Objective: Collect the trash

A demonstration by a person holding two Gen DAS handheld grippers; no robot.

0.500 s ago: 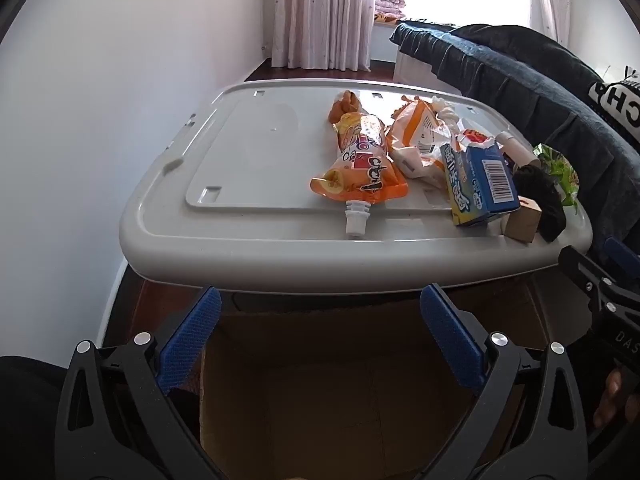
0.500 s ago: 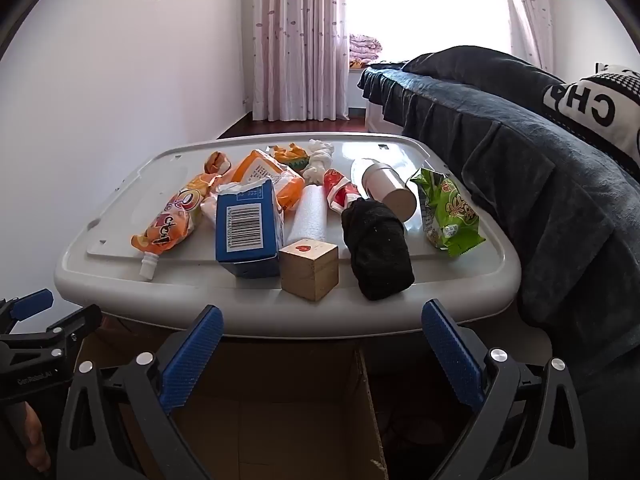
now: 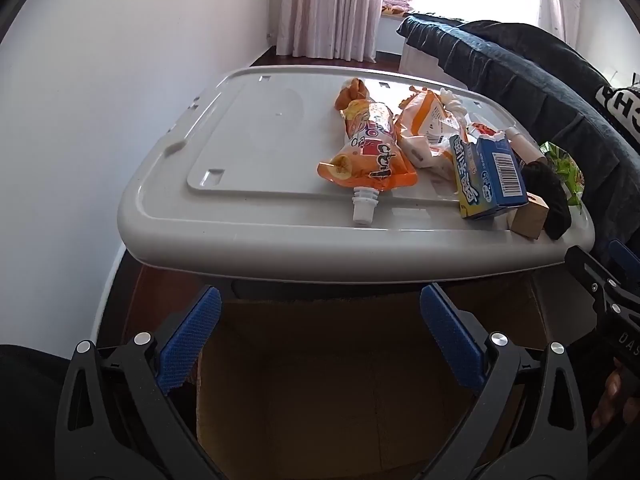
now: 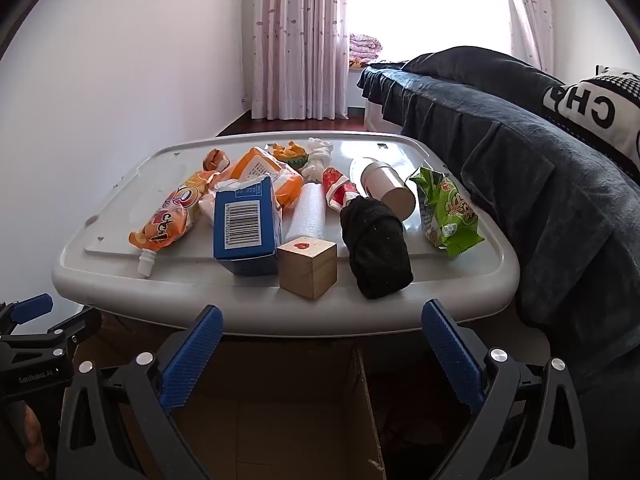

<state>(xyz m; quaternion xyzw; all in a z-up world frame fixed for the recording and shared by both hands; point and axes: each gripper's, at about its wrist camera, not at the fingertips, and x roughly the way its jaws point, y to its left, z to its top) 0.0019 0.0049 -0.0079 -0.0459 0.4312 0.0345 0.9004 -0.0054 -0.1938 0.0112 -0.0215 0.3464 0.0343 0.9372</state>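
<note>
Here, both tools are hanging low in front of the grey plastic lid [image 4: 280,308] that is serving as a tabletop, above an open cardboard box [image 4: 280,412]. The left gripper [image 3: 320,336] and the right gripper [image 4: 322,354] are each standing spread wide, with nothing between their ribbed blue pads.

The trash is lying across the lid, mostly towards its right half: a glossy orange spouted pouch [image 4: 168,220], a torn blue carton [image 4: 245,224] standing upright, a crinkly green snack bag [image 4: 448,212], a red-and-white wrapper [image 4: 338,190], a paper cup [image 4: 386,188] tipped on its side and a white foam roll [image 4: 308,212].

The risk is lying in the crowding. A wooden cube [image 4: 307,266] and a soft black cloth bundle [image 4: 376,252] are sitting at the near edge, touching or almost touching the wrappers, and neither is probably trash; wide jaws coming in could be sweeping them off or pinching them along. The slick foil pouch may be slipping from the pads, and the light carton is likely tipping if nudged. The knotted white rope [image 4: 318,156] at the back is partly hidden, so its extent is unclear.
</note>
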